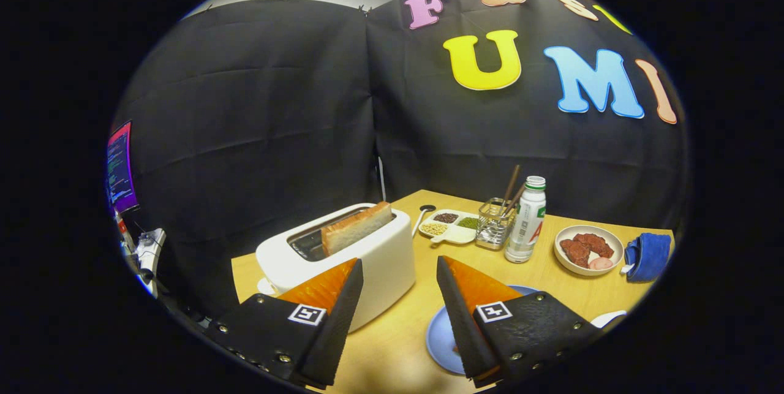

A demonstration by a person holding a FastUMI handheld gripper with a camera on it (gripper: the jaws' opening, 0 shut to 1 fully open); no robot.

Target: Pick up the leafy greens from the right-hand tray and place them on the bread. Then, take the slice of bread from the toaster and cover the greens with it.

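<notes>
Gripper (398,296) wide, empty, above the surface; probably bread step next: reach far-left to the slice (357,227) in the toaster (380,259).

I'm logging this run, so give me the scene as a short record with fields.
gripper: open, fingers apart, holding nothing
toaster: white, just ahead of the left finger
bread: one slice standing in the toaster slot
plate: blue, partly behind the right finger
beyond: divided dish, bottle, bowl, blue cloth
table: wooden
</notes>
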